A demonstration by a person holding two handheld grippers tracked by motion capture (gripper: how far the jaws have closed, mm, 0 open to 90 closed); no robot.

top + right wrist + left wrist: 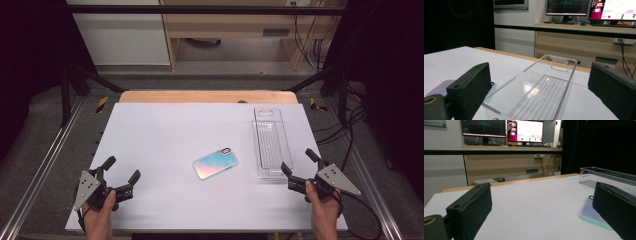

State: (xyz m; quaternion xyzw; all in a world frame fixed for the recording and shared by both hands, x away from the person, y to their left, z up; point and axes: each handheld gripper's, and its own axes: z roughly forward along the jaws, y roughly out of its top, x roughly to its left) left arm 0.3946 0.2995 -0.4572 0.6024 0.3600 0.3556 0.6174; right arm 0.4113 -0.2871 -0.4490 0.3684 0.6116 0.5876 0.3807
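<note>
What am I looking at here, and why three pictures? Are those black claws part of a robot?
No robot: a person holds a two-jaw tool in each hand. The high view looks down on the white table, with the left gripper and right gripper near its front corners. The other two pictures come from cameras riding on each tool, looking out between its black jaws. On the table lie a phone case, pastel blue and pink, and a clear plastic tray. Both grippers are open and hold nothing.

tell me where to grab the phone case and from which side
Probably across the two long edges of the phone case, coming from above with the open left tongs. It lies flat on the table, angled, so its narrow width suits the jaws best.
</note>
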